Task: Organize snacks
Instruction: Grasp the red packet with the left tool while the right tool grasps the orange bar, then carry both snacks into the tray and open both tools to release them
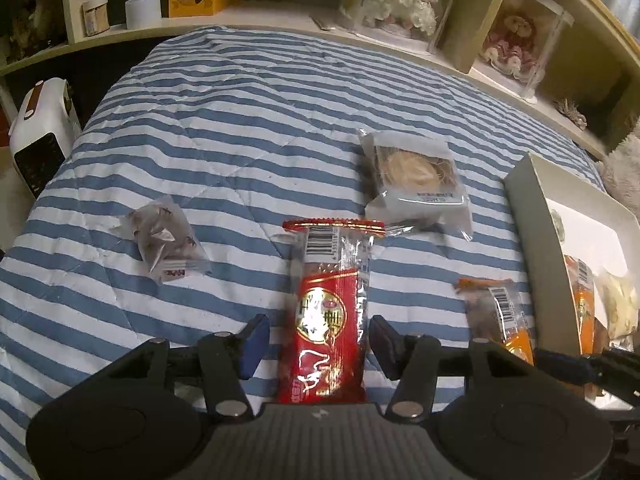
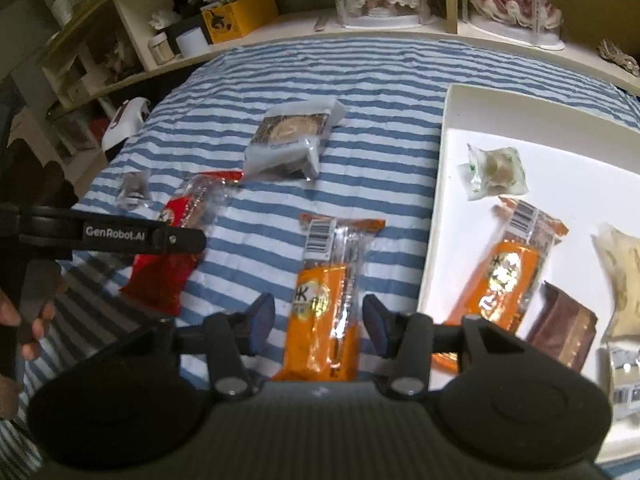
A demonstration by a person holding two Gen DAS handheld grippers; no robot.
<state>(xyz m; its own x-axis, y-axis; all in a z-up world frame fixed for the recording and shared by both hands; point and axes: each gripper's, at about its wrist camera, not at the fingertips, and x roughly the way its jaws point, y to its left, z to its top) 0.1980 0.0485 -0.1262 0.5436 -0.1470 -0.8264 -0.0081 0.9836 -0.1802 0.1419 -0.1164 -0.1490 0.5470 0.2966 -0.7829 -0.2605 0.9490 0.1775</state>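
Both grippers sit low over the striped blanket (image 1: 224, 128), each lined up on a snack that lies outside the white tray (image 2: 444, 200) — the pick-up step, as I judge it.

In the left wrist view the left gripper (image 1: 316, 344) straddles the red packet (image 1: 332, 312) at lower centre. Its pads stand clear of the wrapper on both sides, so the jaws are open with the packet between them, not gripping.

In the right wrist view the right gripper (image 2: 318, 320) straddles an orange packet (image 2: 324, 308) at lower centre in the same way — jaws open, a gap on each side, nothing held. The tray fills the right of that frame and already holds several snacks, among them a second orange packet (image 2: 500, 276) and a small clear-wrapped sweet (image 2: 494, 172).

Still loose on the blanket are the wrapped round cake (image 1: 416, 176) at centre right of the left view and a small crumpled packet (image 1: 166, 240) at centre left.

Next, each pair of jaws must close squarely on its wrapper, which looks slippery and thin, then lift and carry it to the tray.
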